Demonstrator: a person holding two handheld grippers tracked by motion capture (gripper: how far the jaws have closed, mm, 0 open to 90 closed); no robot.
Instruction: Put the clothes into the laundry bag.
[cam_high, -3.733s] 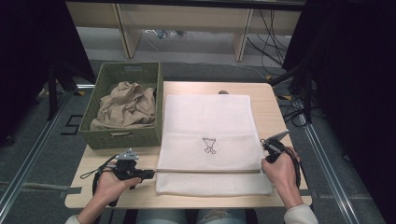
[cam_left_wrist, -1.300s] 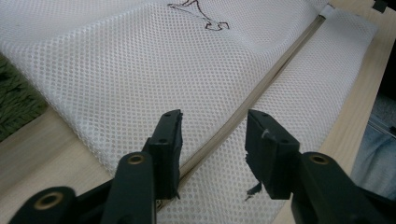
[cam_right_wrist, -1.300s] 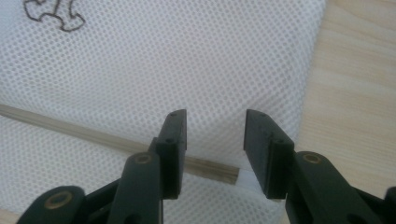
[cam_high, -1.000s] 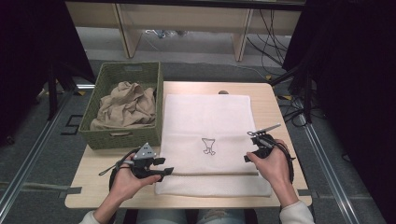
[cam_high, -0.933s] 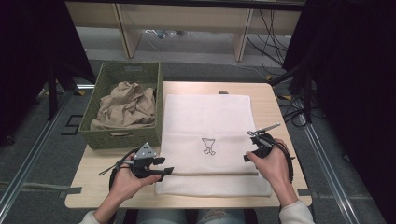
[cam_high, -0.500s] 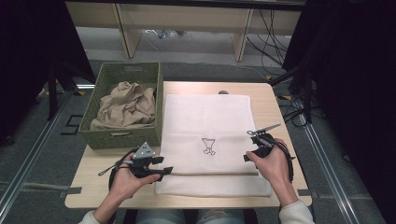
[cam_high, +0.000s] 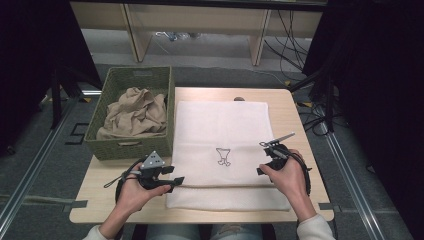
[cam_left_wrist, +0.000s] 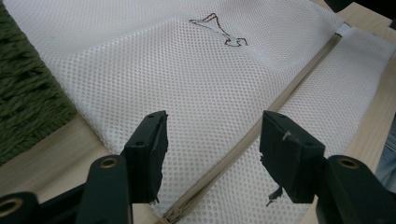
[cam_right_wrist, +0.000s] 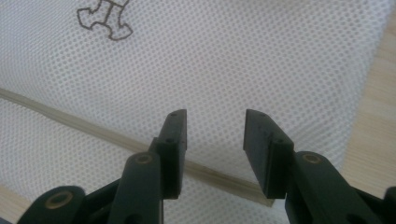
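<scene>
- A white mesh bag (cam_high: 223, 150) lies flat on the wooden table (cam_high: 300, 120), just right of the green basket (cam_high: 112, 147).
- The bag is a fine net with small round holes, rectangular, smooth and unwrinkled across its top.
- A small brown outline drawing (cam_left_wrist: 219, 30) sits near the bag's middle.
- A beige zipper (cam_left_wrist: 252, 135) runs across the bag near its front edge, parallel to that edge; it looks closed.
- The left gripper (cam_left_wrist: 212, 149) hovers over the bag's front left corner, its jaws spread wide either side of the zipper with nothing pinched; they have just been opening.
- The right gripper (cam_right_wrist: 215, 140) is over the bag's right side, jaws parted above the zipper line, gripping nothing.
- Crumpled tan cloth (cam_high: 132, 112) fills the basket, apart from the bag.
</scene>
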